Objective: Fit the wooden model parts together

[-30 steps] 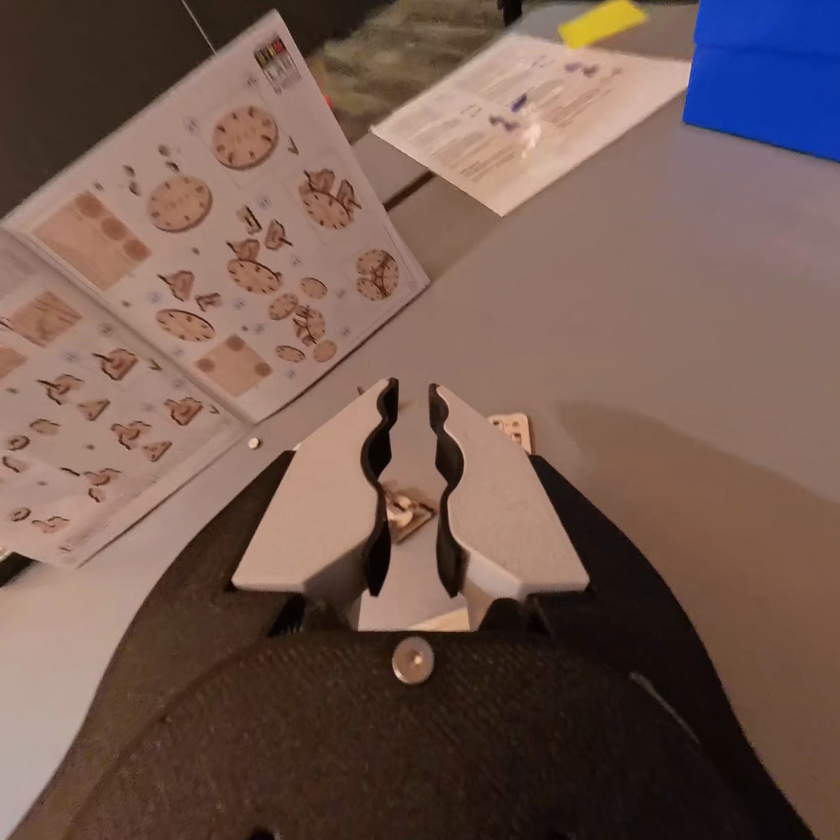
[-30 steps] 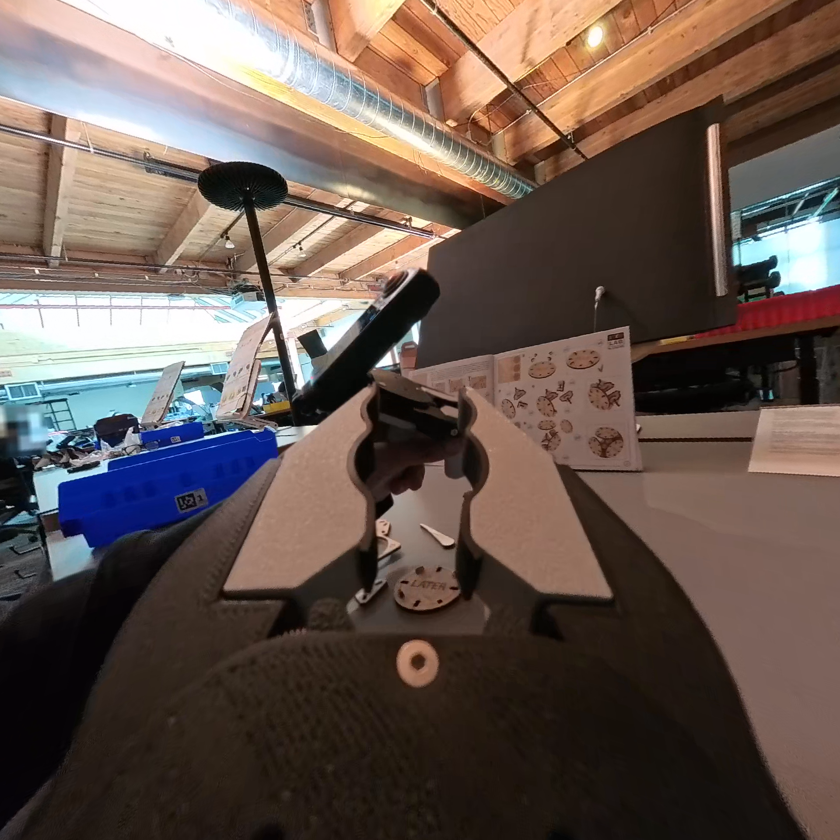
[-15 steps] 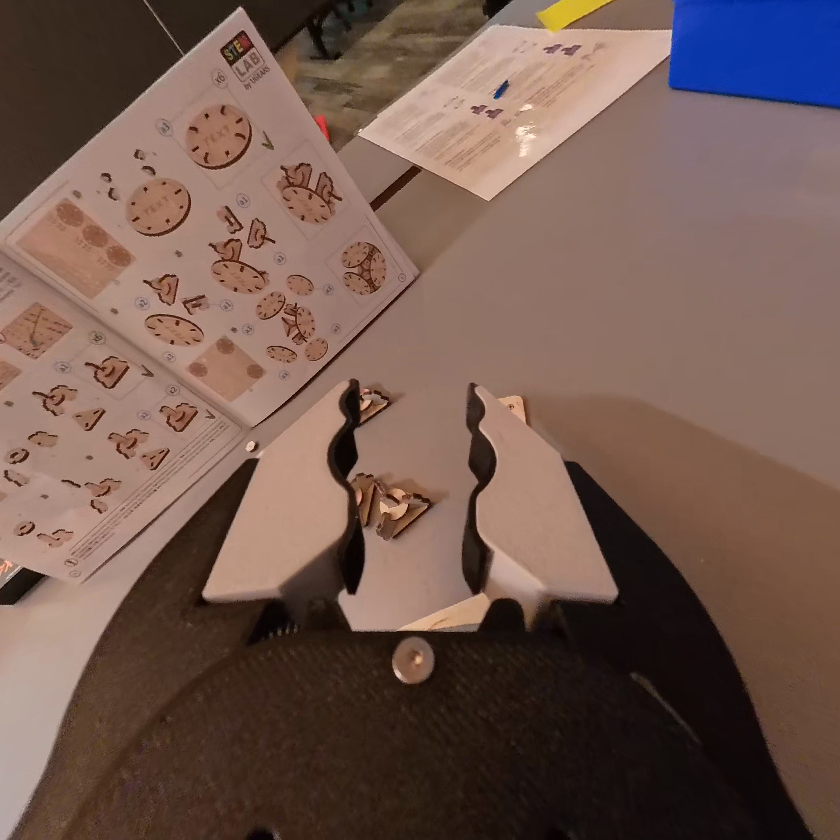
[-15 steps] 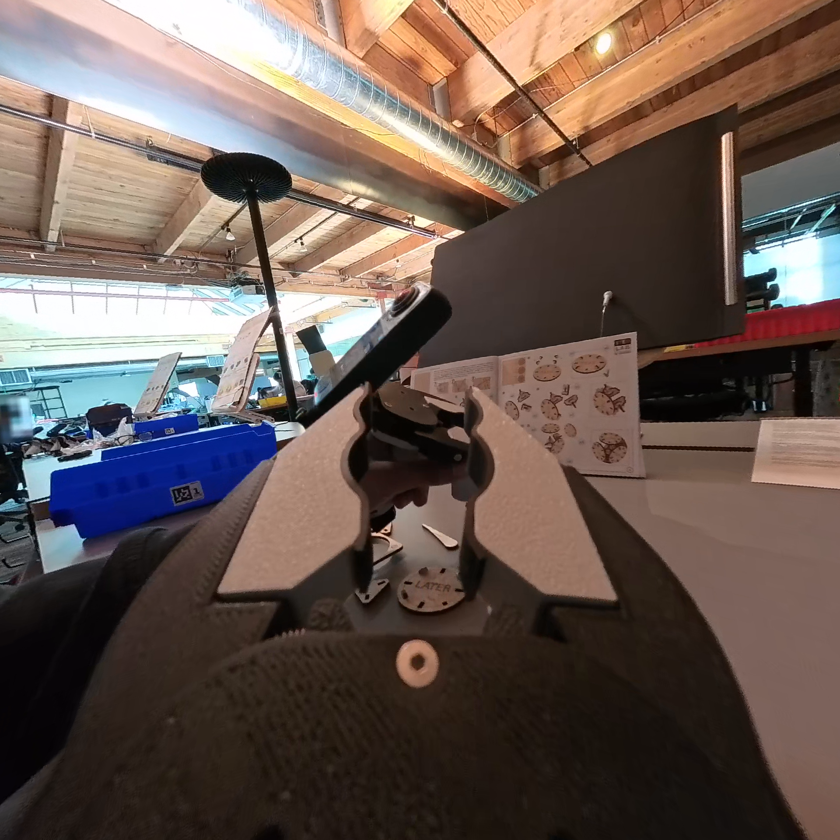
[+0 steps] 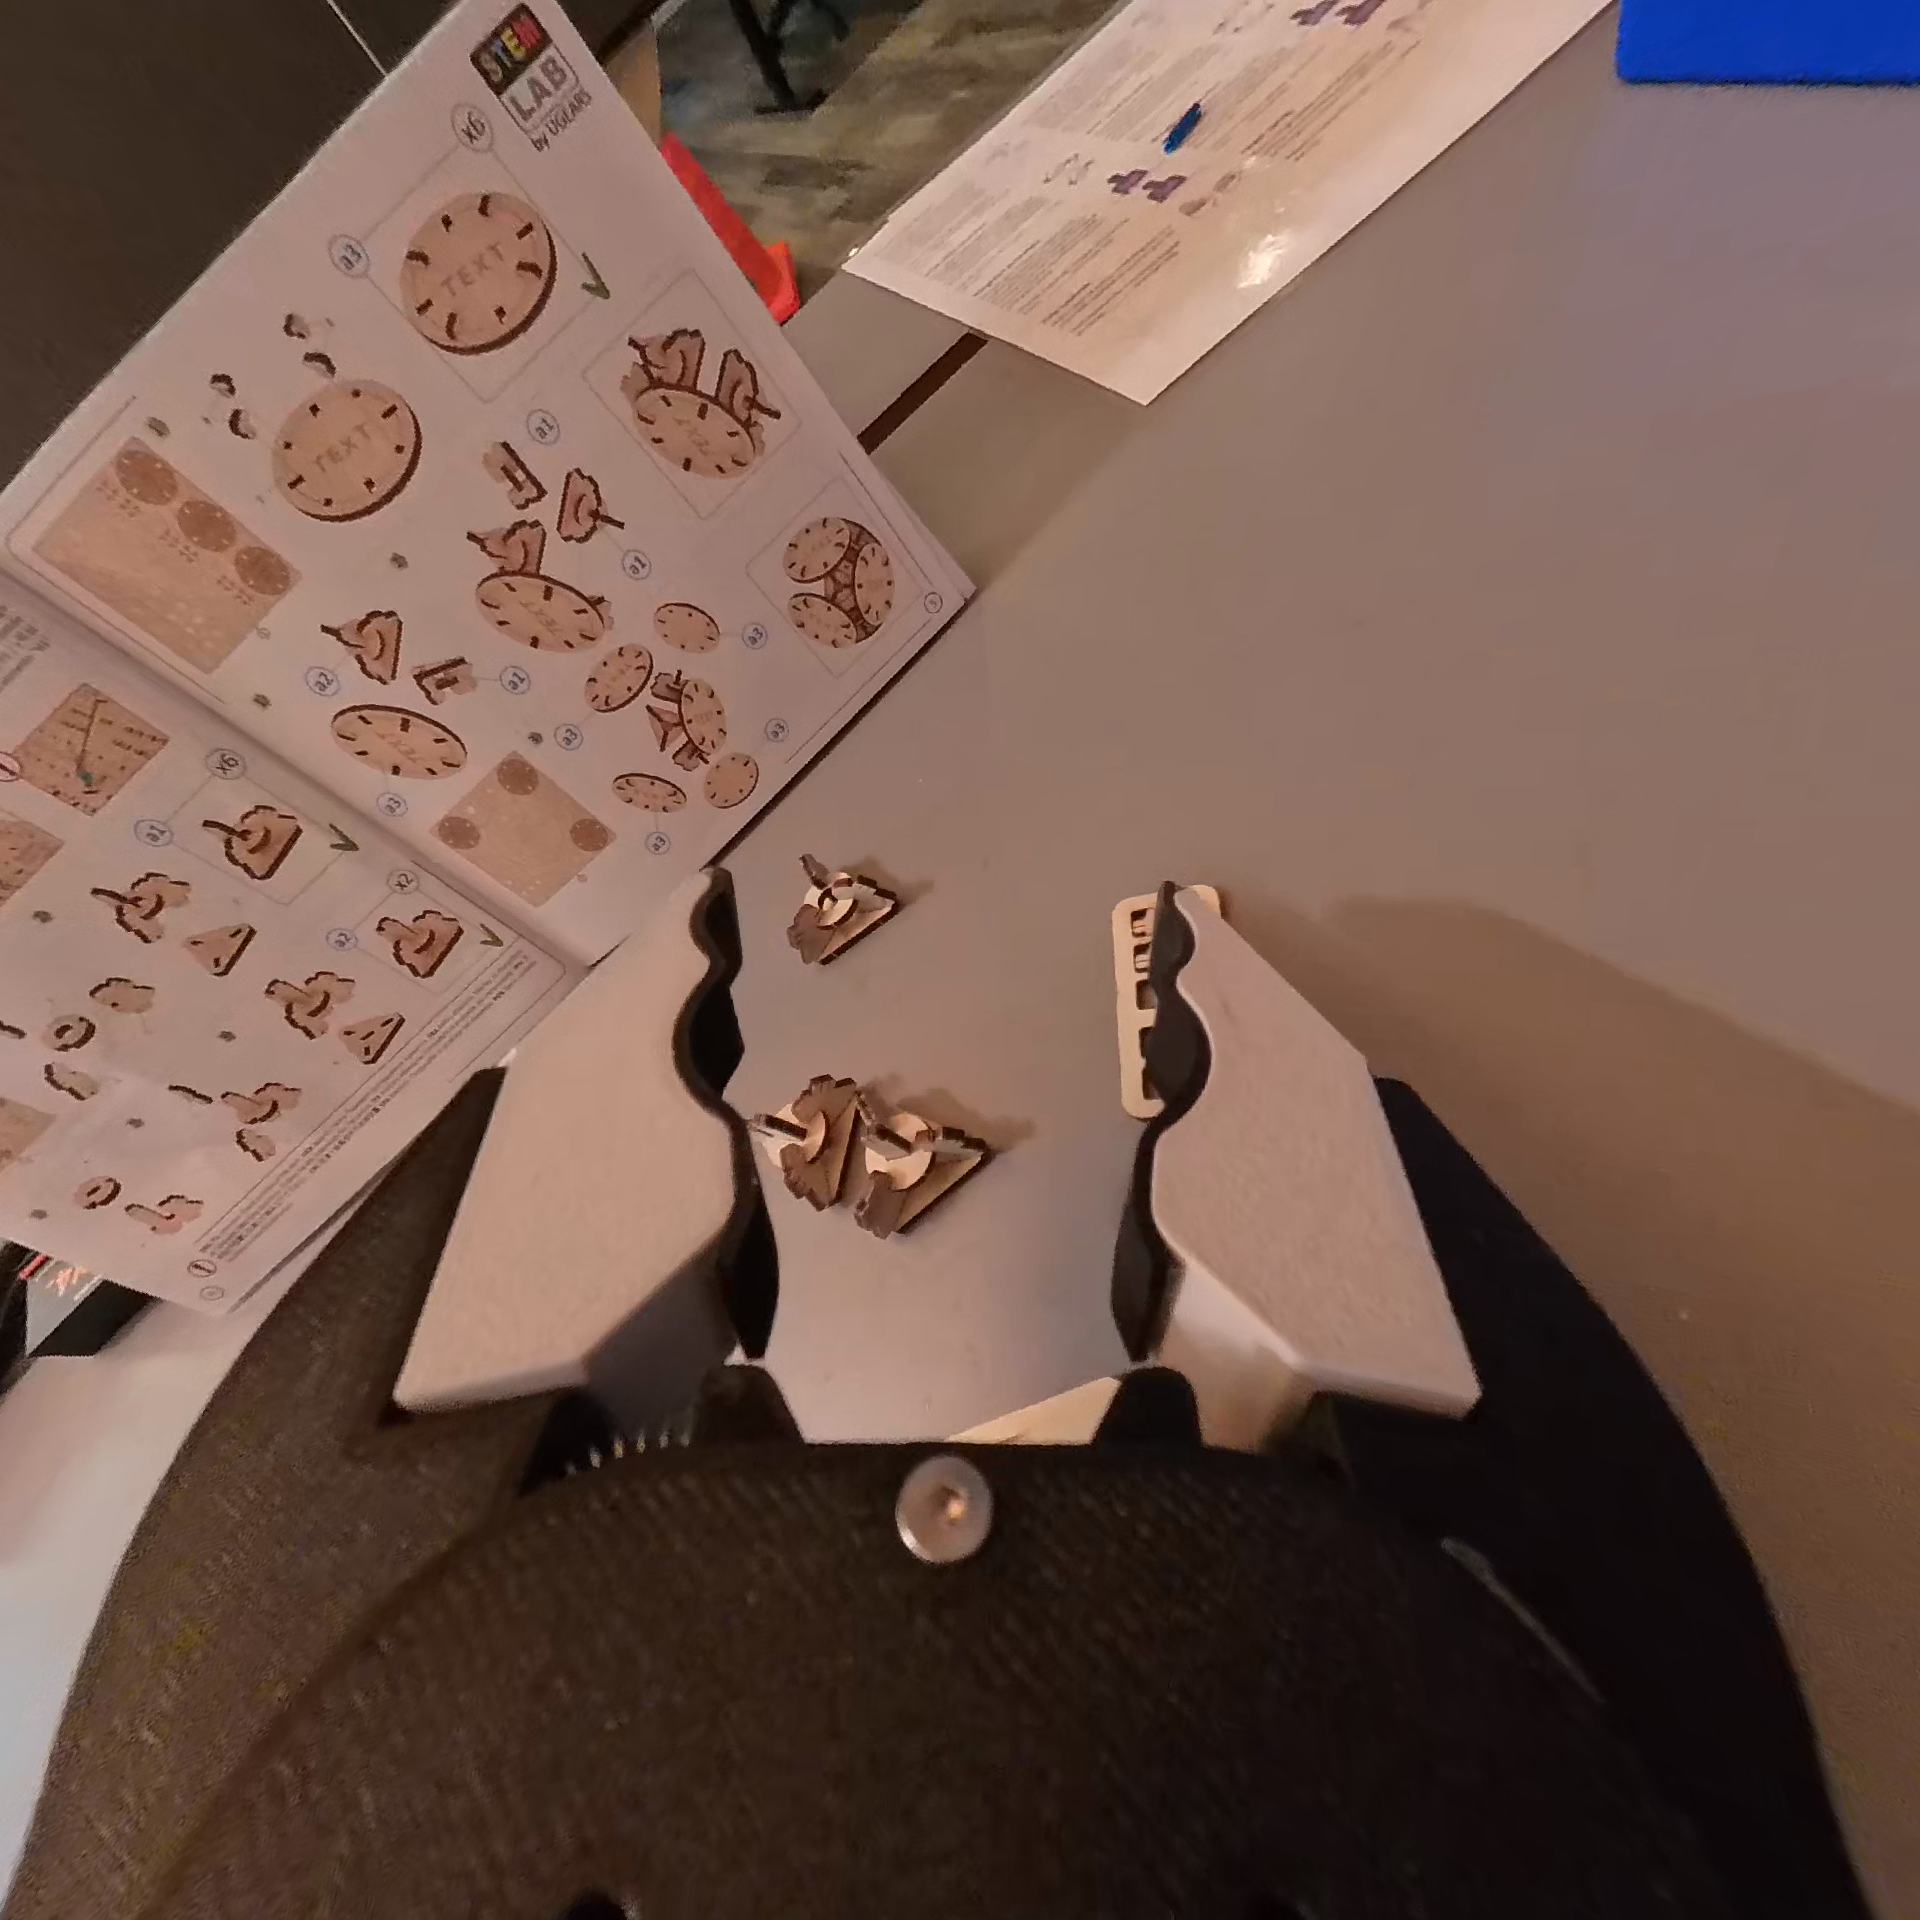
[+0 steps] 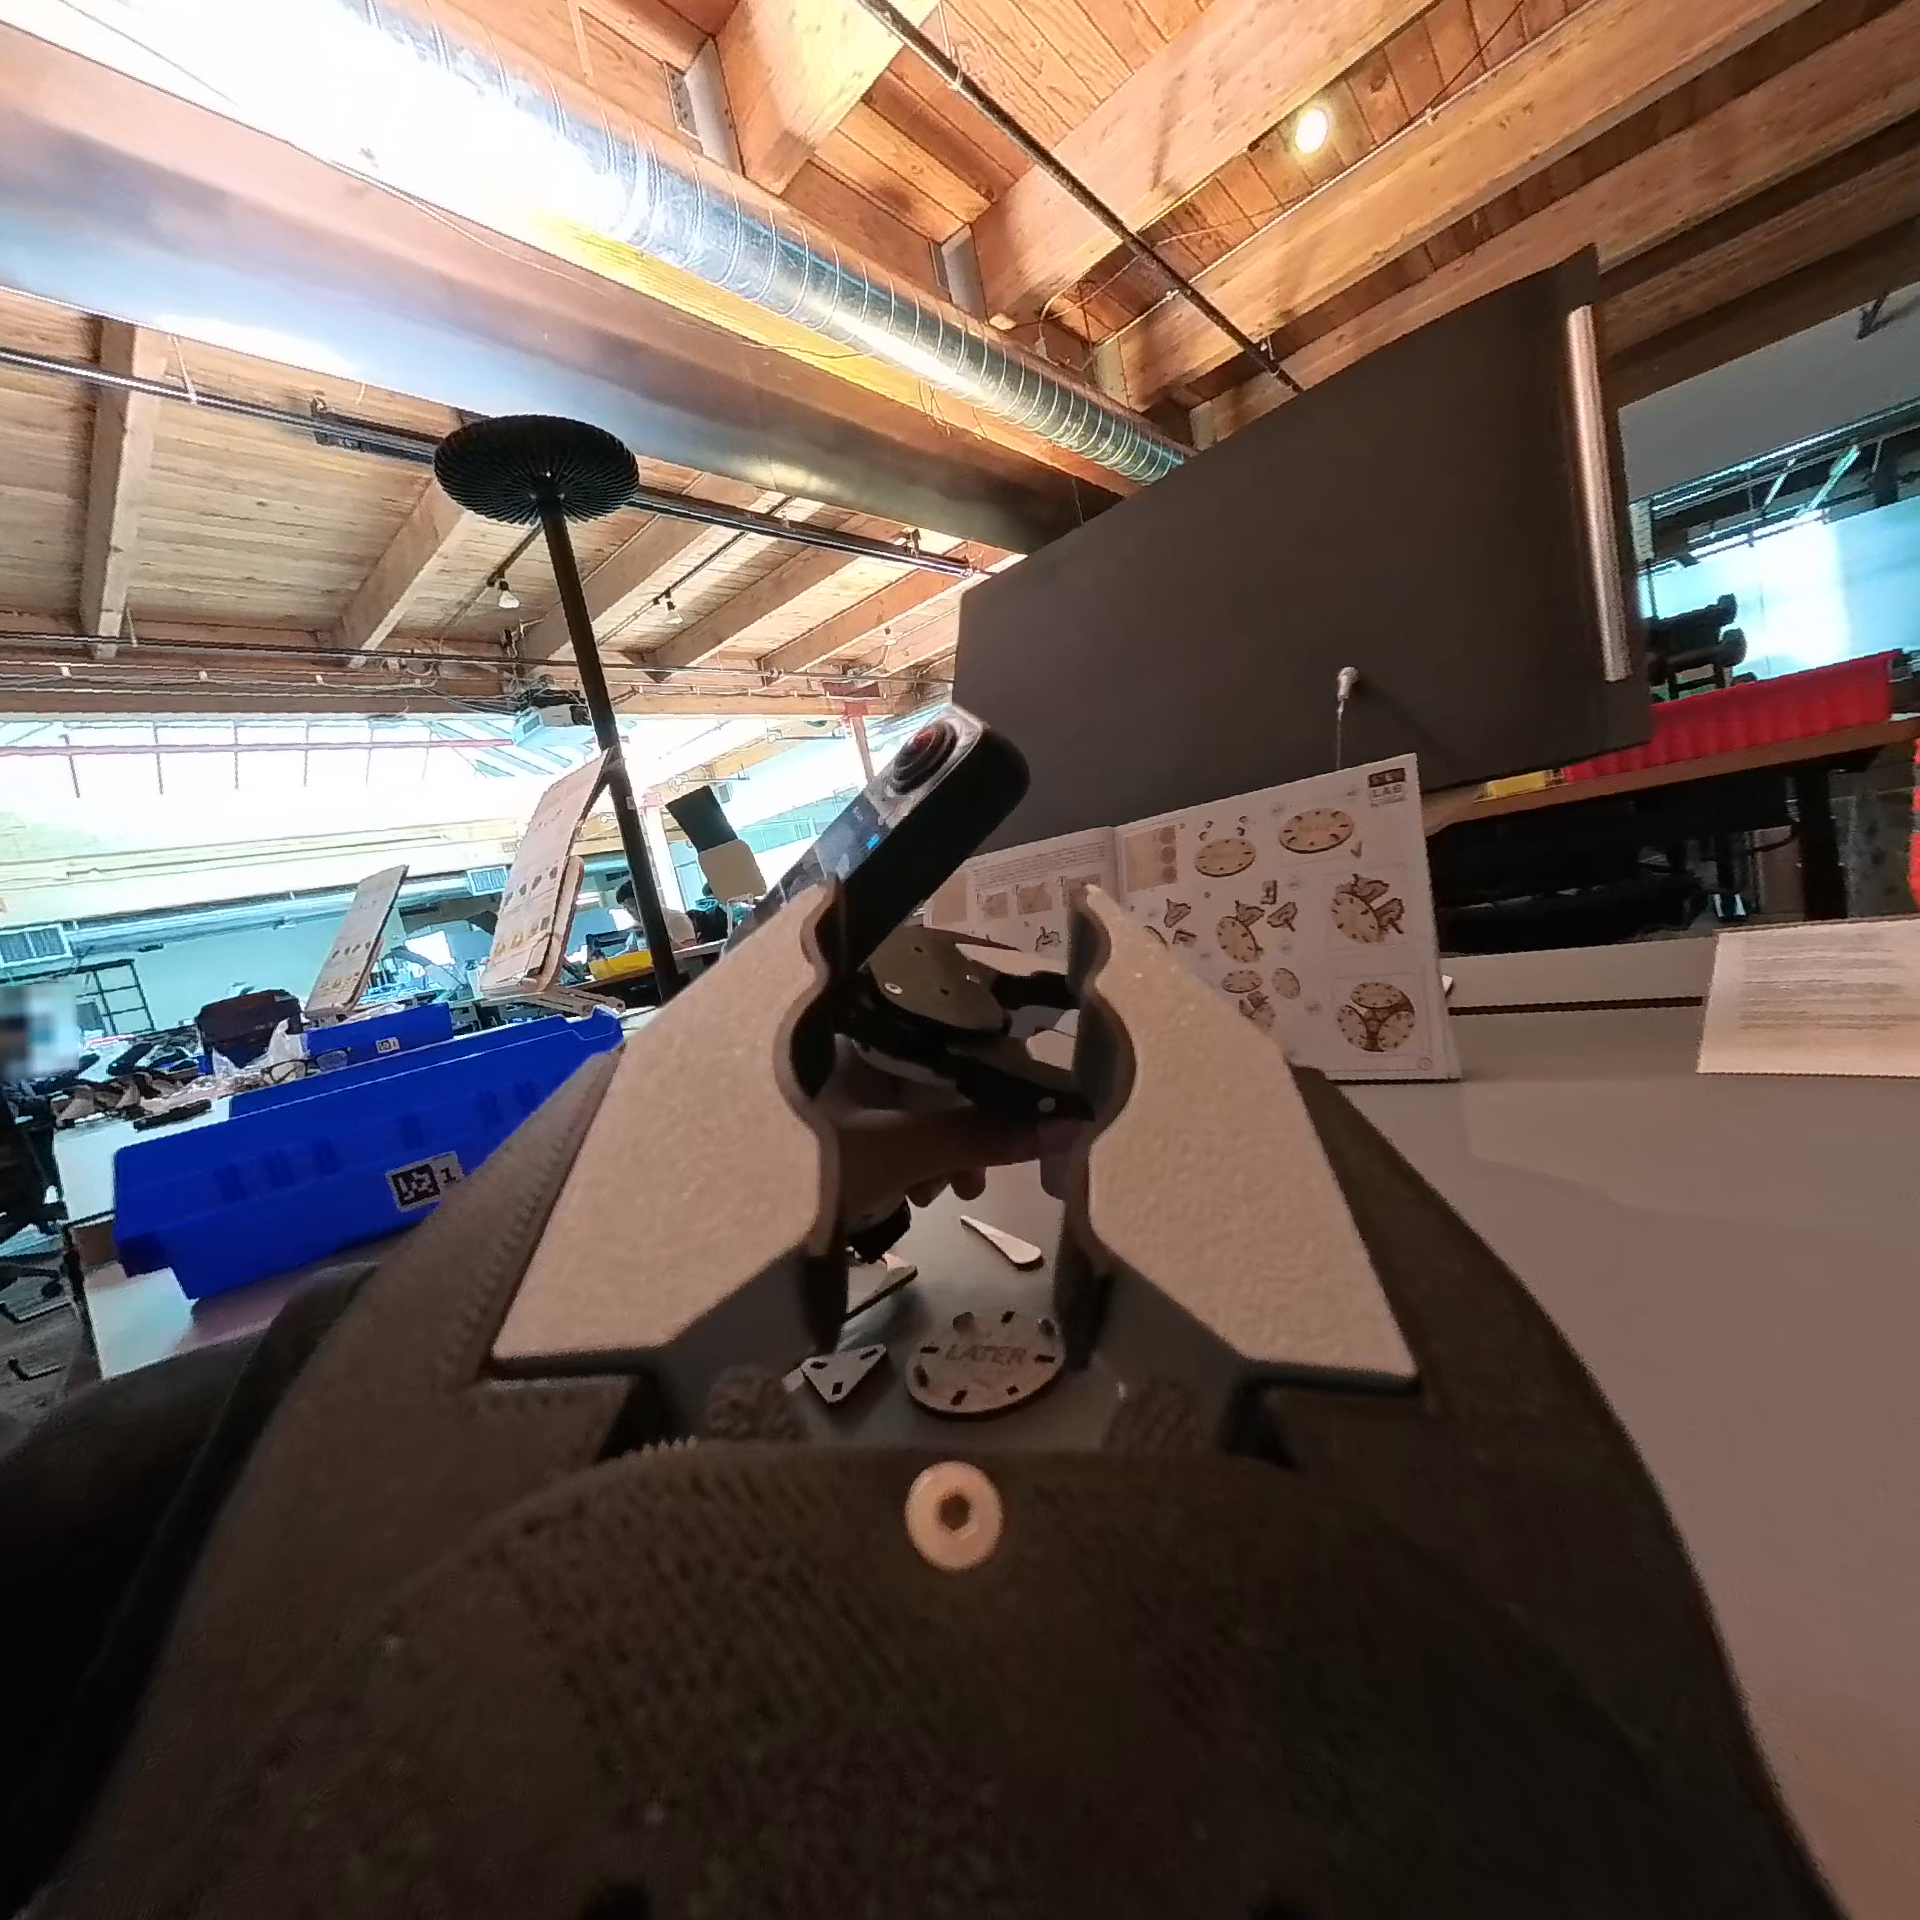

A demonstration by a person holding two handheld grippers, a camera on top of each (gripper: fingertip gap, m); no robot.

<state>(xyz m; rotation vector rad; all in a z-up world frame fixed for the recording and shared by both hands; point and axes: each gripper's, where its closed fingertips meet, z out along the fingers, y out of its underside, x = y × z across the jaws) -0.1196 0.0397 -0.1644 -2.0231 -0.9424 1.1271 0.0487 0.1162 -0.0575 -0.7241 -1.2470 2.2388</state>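
Note:
My left gripper (image 5: pixel 940 894) is open wide just above the grey table (image 5: pixel 1455 675) and holds nothing. On the table between its fingers lie two small wooden assemblies side by side (image 5: pixel 868 1158), close to the left finger, and a third (image 5: pixel 842 920) lies farther ahead. A slotted wooden strip (image 5: pixel 1132 997) lies partly behind the right finger. My right gripper (image 6: pixel 956 904) is open and empty, low over the table. Beyond its fingers is the left gripper with its black camera (image 6: pixel 914 800), held by a hand (image 6: pixel 935 1143). A round wooden disc (image 6: pixel 982 1361) and a triangular piece (image 6: pixel 836 1371) lie near the base of its fingers.
An open instruction booklet (image 5: pixel 364 623) stands at the left, also in the right wrist view (image 6: pixel 1278 935). A printed sheet (image 5: pixel 1195 187) lies farther off. A blue bin (image 6: pixel 312 1153) stands at the left and a black partition (image 6: pixel 1299 571) behind the booklet. A thin wooden sliver (image 6: pixel 997 1242) lies on the table. There is about 20 cm between the tips of the two grippers.
My left gripper's jaws have opened from nearly shut to wide, and the view has moved back, showing the wooden assemblies on the table. My right gripper's jaws have opened a little.

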